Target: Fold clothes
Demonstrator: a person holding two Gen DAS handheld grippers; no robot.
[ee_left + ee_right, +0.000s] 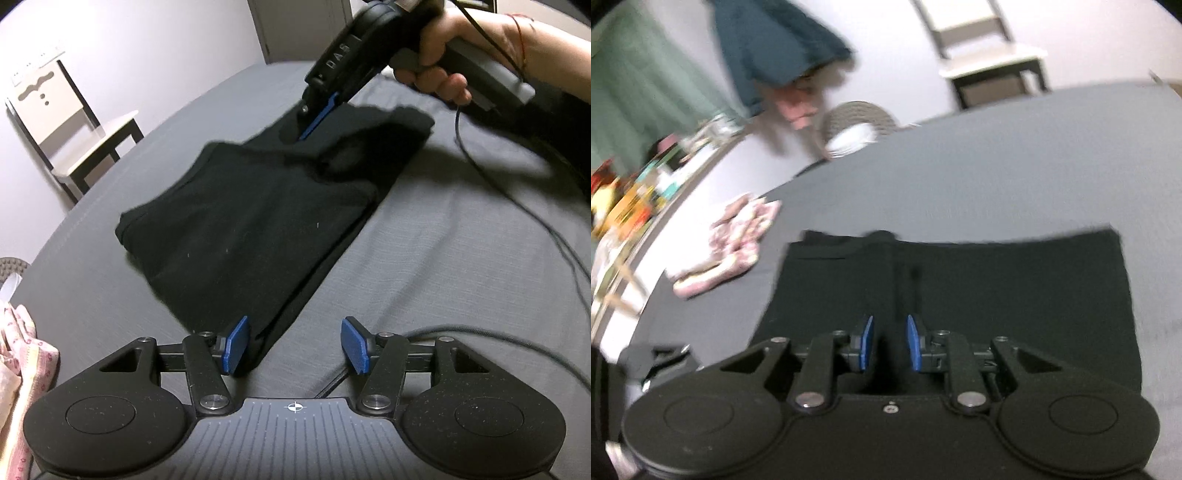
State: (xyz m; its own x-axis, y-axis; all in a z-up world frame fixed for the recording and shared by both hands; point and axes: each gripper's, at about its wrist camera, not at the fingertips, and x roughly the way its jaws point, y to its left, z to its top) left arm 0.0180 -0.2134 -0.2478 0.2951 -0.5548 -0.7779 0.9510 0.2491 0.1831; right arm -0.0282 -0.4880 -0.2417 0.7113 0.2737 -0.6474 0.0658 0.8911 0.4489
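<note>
Here, a black garment (243,229) lies partly folded on the grey bed sheet (443,258), a long dark strip running from near the left gripper away toward the far right. Left gripper (293,345): jaws spread wide, released, nothing between the blue pads (236,345); near corner of the garment just beside the left pad. Right gripper (889,341), held in a hand (439,70), comes down on the far end of the garment. Its own view, blurred, shows the pads with a narrow gap over black cloth; cannot tell if cloth is pinched. Pink patterned clothes (727,243) lie at the left bed edge. A chair (74,129) stands far left by the wall. Cables (517,206) trail across the sheet on the right.
</note>
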